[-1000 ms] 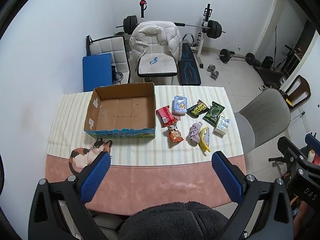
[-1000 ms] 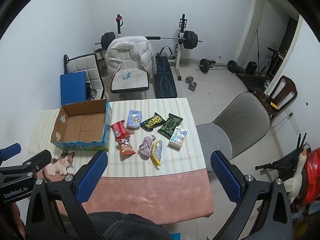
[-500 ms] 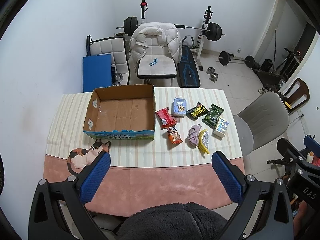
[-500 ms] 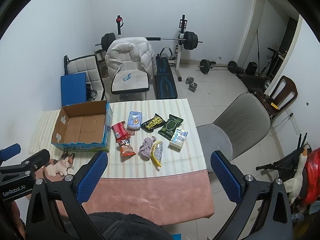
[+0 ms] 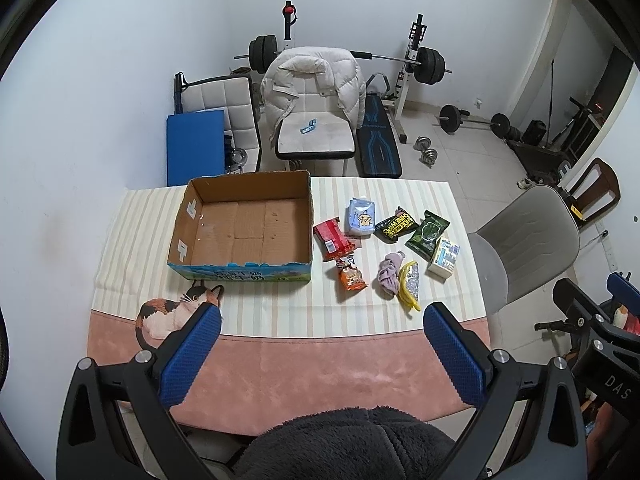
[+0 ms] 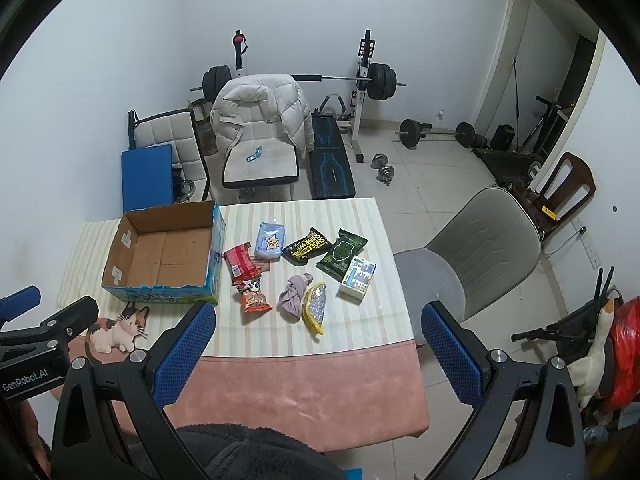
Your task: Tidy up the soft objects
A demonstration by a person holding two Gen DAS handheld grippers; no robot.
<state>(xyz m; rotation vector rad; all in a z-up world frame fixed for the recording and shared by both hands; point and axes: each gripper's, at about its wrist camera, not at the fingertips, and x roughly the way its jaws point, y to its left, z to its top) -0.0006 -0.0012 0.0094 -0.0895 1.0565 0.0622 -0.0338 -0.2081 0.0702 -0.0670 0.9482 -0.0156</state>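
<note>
Hovering unchanged | left gripper (image 5: 322, 330) spread | right gripper (image 6: 319, 331) spread | box (image 5: 244, 227) unmoved

Open cardboard box (image 5: 244, 228), empty, upright, ahead-left of the left gripper. Right of it, loose cluster lying flat: red packet (image 5: 332, 236), pale blue pouch (image 5: 361, 218), two dark packs (image 5: 398, 226) (image 5: 427, 232), orange bag (image 5: 352, 278), crumpled mauve cloth (image 5: 388, 274) touching yellow banana-shaped pouch (image 5: 409, 286), small carton (image 5: 443, 259).

White walls and pale tiled floor (image 6: 432, 168), barbell rack (image 6: 364, 76) at the back, puffy jacket (image 5: 314, 76) over a chair, grey chair (image 6: 480, 244) beside the cloth-covered surface (image 5: 320, 364).
</note>
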